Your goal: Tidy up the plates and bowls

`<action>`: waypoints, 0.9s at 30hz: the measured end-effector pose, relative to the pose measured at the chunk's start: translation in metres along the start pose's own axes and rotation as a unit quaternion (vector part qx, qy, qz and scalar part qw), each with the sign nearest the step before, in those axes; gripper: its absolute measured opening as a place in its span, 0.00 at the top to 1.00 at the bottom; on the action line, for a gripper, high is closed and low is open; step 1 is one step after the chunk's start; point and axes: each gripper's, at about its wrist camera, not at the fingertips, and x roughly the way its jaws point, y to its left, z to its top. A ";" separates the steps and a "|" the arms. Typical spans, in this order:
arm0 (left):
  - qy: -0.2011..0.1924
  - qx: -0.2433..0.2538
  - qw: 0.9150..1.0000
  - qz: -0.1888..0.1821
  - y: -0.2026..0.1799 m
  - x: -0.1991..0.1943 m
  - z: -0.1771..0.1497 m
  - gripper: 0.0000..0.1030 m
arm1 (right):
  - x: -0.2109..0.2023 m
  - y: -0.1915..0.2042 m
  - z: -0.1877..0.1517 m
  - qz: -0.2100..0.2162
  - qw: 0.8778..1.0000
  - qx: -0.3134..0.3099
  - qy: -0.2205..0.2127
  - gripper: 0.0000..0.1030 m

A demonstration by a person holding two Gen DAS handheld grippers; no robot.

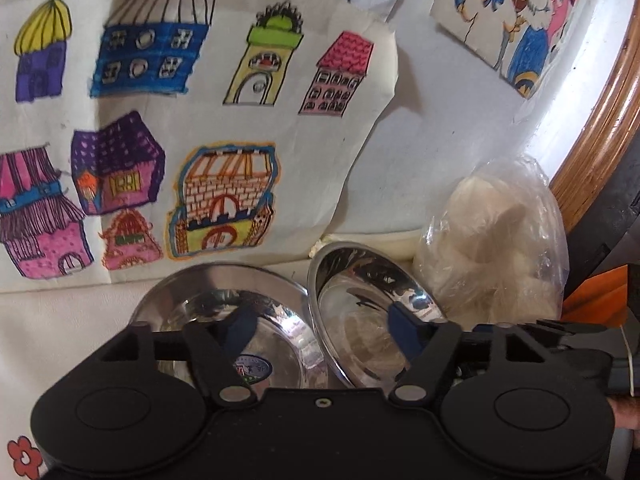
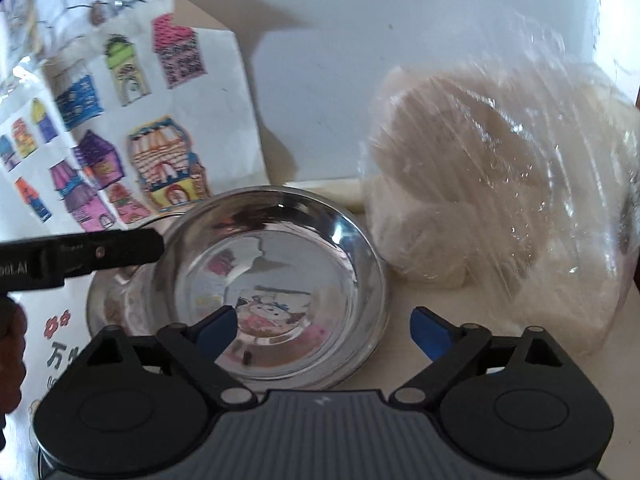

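left tongs (image 1: 316, 330) spread wide, holding nothing | right tongs (image 2: 322, 330) likewise (both bare) | tilted shiny steel bowl (image 2: 276, 280) leans on flat steel bowl (image 1: 224, 312), desk's far right | risk: bowl slipping, clattering

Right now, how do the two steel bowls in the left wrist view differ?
1. The left bowl lies flat on the table; the right bowl is tipped up, its left rim raised beside the left bowl's rim.
2. The left bowl has a sticker inside; none shows in the right bowl.
3. The right bowl sits next to the plastic bag; the left bowl is farther from it.
Both are shiny steel and empty.
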 end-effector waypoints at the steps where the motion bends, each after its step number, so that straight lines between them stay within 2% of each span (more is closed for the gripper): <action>1: 0.003 -0.001 1.000 0.000 0.000 0.001 -0.001 0.41 | 0.003 -0.002 0.001 -0.001 1.000 0.006 0.005 0.12; 3: 0.011 0.002 1.000 -0.001 0.001 0.004 -0.002 0.53 | 0.009 -0.006 0.004 -0.007 1.000 0.015 0.014 0.16; 8: 0.025 0.008 1.000 -0.004 0.005 0.012 -0.007 0.67 | 0.016 -0.010 0.002 -0.026 0.999 0.027 0.024 0.17; 11: 0.024 0.009 1.000 -0.009 0.006 0.013 -0.008 0.71 | 0.020 -0.011 0.001 -0.031 0.999 0.026 0.029 0.24; 16: 0.016 0.008 1.000 -0.010 0.005 0.010 -0.008 0.81 | 0.023 -0.009 0.001 -0.040 0.998 0.025 0.030 0.28; 21: 0.015 0.007 1.000 -0.013 0.004 0.009 -0.008 0.88 | 0.024 -0.005 -0.002 -0.044 0.998 0.023 0.030 0.50; 27: 0.018 0.003 1.000 -0.014 0.004 0.008 -0.007 0.89 | 0.018 -0.009 -0.001 -0.050 0.997 0.044 0.034 0.63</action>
